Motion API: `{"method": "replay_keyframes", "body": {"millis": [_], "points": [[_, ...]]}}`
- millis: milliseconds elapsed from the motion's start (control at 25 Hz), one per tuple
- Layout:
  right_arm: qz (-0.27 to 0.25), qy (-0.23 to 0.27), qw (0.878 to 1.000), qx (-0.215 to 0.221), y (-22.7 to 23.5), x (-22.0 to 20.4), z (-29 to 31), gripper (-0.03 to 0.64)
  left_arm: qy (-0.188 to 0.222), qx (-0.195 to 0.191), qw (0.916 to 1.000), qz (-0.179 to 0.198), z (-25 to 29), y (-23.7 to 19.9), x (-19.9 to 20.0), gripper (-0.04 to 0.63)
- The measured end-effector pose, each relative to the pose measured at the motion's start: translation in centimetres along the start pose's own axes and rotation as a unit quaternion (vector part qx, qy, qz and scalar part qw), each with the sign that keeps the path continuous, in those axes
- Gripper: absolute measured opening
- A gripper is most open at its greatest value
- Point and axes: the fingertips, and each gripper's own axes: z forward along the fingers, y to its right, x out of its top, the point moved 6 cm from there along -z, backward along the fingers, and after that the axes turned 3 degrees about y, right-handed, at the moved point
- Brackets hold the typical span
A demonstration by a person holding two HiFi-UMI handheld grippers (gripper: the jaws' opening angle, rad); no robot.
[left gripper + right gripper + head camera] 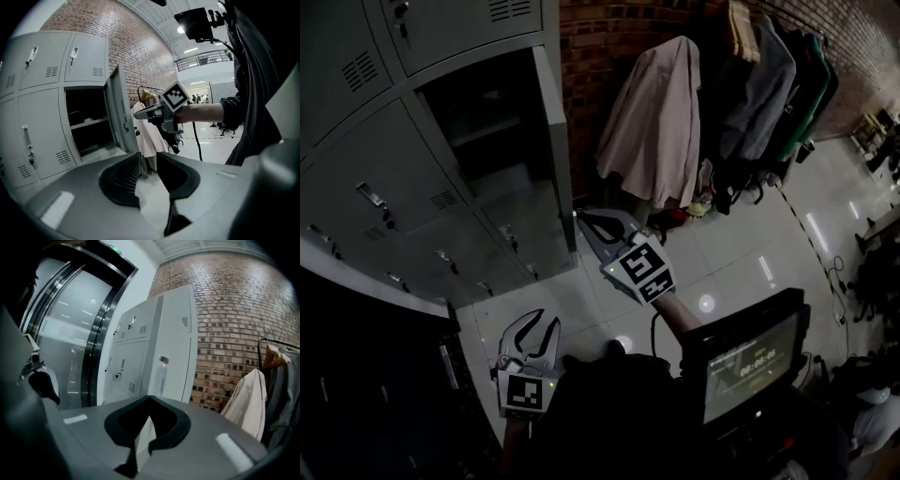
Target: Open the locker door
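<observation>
Tongs on the right (584, 221) are seen clenched on nothing, tips met, near the lower free edge of the locker door (555, 141). That door, at upper centre of the frame, is already swung wide from its dark compartment (487, 131). Left tongs (539, 326), at lower left, are held released and empty. Coats (656, 131) are hung at upper right. With no grip taken, the door could be nudged shut, or knocked toward the coats, by a stray tip.
</observation>
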Motion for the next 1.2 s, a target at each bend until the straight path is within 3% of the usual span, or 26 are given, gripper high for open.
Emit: {"method": "replay_keyframes", "body": {"millis": [400,640,1200], "points": [[0.028,-0.028,0.998,0.054,-6.5,-3.9,-6.9,0.002,-0.013,-0.012,0.9998,-0.001,2.3,2.7,1.2,0.110],[0.033,-0.022,0.998,0.049,-5.7,-4.0,-8.0,0.002,-0.011,-0.024,0.9996,0.011,3.5,3.7,1.9,0.110],[0.027,-0.008,0.999,0.042,-3.9,-3.3,-8.2,0.002,-0.017,0.001,0.9998,0.007,3.9,3.5,2.1,0.107]]}}
